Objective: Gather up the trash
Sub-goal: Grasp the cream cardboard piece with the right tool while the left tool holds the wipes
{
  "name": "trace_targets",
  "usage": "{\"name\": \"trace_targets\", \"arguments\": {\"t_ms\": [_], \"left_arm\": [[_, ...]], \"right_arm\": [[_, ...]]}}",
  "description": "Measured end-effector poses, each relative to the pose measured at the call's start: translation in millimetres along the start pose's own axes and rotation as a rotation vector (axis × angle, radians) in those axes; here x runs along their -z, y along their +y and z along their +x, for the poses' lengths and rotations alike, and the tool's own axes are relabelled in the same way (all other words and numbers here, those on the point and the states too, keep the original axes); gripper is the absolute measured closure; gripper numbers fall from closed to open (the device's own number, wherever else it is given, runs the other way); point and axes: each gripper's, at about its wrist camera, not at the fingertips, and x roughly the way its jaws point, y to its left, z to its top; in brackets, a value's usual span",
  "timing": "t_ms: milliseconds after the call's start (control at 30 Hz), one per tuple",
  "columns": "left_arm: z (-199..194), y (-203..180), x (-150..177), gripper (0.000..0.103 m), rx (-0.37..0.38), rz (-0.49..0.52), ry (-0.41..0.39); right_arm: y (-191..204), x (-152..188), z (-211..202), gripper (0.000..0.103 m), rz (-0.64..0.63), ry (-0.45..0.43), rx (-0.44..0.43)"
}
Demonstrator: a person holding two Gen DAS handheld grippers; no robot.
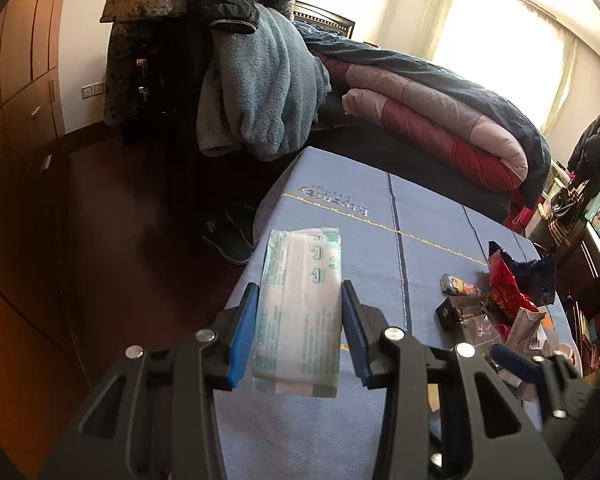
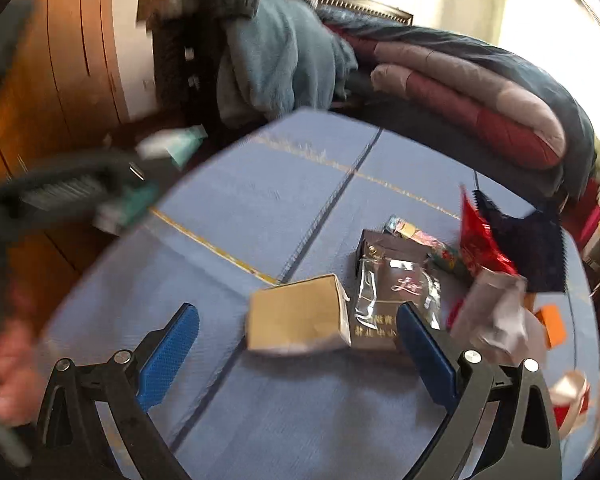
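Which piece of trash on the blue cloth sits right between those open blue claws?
The tan cardboard box, lying between the right gripper fingers. The silver foil packet and red wrapper lie farther right.

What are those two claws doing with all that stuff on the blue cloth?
A person is picking up trash with a claw in each hand. The left claw is shut on a pale green and white packet and holds it above the blue cloth. The right claw is open and hangs over a small brown box, not gripping it yet. Beside the box lie more scraps: a shiny silver wrapper, a red wrapper and crumpled paper.
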Motion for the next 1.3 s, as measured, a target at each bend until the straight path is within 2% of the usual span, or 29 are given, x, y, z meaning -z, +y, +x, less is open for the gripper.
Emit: {"name": "trace_targets", "arguments": {"t_ms": [67, 100, 167, 200, 233, 400, 567, 733, 767, 800, 833, 867, 900, 1000, 1100, 1167, 1267, 1300], "left_arm": [[-1, 3, 0, 0.062, -0.005, -0.003, -0.002], [-1, 3, 0, 0.062, -0.006, -0.004, -0.002], [-1, 4, 0, 0.062, -0.002, -0.007, 0.001], [-1, 3, 0, 0.062, 0.0, -0.006, 0.002], [-2, 1, 0, 0.062, 0.004, -0.003, 0.003], [-15, -16, 2, 0.062, 0.027, 0.032, -0.008], [-35, -44, 5, 0.062, 0.058, 0.077, -0.028], [-50, -77, 12, 0.061, 0.086, 0.137, -0.033], [-52, -82, 13, 0.061, 0.086, 0.148, -0.036], [-54, -87, 14, 0.061, 0.085, 0.156, -0.038], [-58, -91, 15, 0.061, 0.081, 0.164, -0.042], [-60, -91, 16, 0.061, 0.078, 0.164, -0.046], [-63, -90, 16, 0.061, 0.074, 0.162, -0.049], [-70, -81, 13, 0.061, 0.048, 0.146, -0.06], [-75, -65, 8, 0.061, 0.018, 0.122, -0.07], [-76, -54, 4, 0.061, 0.001, 0.108, -0.073], [-75, -44, 2, 0.061, -0.011, 0.096, -0.071], [-74, -42, 1, 0.061, -0.011, 0.094, -0.069]], "right_arm": [[7, 1, -1, 0.027, -0.047, -0.018, 0.053], [9, 1, -2, 0.041, -0.062, -0.025, 0.065], [6, 1, -9, 0.051, -0.054, -0.042, 0.046], [0, 1, -13, 0.077, -0.026, -0.043, -0.012], [-5, 2, -17, 0.083, -0.007, -0.041, -0.033], [-28, 13, -42, 0.09, 0.1, -0.049, -0.139], [-56, 30, -76, 0.091, 0.195, -0.087, -0.187], [-79, 49, -101, 0.088, 0.251, -0.102, -0.192], [-80, 51, -100, 0.082, 0.253, -0.092, -0.198], [-80, 51, -97, 0.062, 0.261, -0.093, -0.22], [-79, 51, -94, 0.038, 0.269, -0.101, -0.235], [-77, 50, -88, 0.027, 0.278, -0.109, -0.245], [-73, 52, -86, 0.024, 0.277, -0.109, -0.244], [-56, 45, -66, 0.024, 0.267, -0.085, -0.233], [-38, 37, -37, 0.024, 0.293, -0.01, -0.219], [-30, 34, -25, 0.029, 0.298, 0.01, -0.191], [-18, 29, -15, 0.041, 0.265, 0.007, -0.114], [-16, 29, -14, 0.052, 0.254, 0.01, -0.098]]}}
